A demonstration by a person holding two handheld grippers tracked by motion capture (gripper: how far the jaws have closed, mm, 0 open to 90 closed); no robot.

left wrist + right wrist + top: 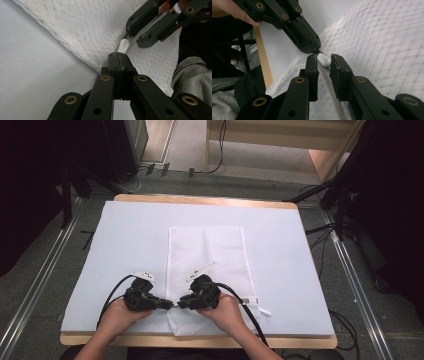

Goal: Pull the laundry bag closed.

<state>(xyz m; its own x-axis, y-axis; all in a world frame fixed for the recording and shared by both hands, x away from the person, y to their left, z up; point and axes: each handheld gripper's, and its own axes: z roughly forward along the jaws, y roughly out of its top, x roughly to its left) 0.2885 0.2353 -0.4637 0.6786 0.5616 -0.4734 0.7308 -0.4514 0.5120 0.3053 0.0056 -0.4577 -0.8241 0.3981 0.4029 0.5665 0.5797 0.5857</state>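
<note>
A white mesh zip bag [207, 250] lies flat in the middle of the white-covered table [130, 235]. Both grippers meet tip to tip at its near left edge. My left gripper [119, 58] is shut, its jaw tips pinching the bag's edge right at the end of the zip. The white zip pull [323, 60] sits just beyond that tip. My right gripper [323, 65] faces it, jaws a little apart on either side of the pull, with a gap showing, above the zip track [329, 85]. In the high view, the left gripper [170, 304] and right gripper [181, 304] nearly touch.
The table's wooden front edge [200, 340] runs just behind my hands. A small white tab [262, 311] sticks out at the bag's near right corner. Cables trail from both grippers toward me. Dark stands and floor cables surround the table.
</note>
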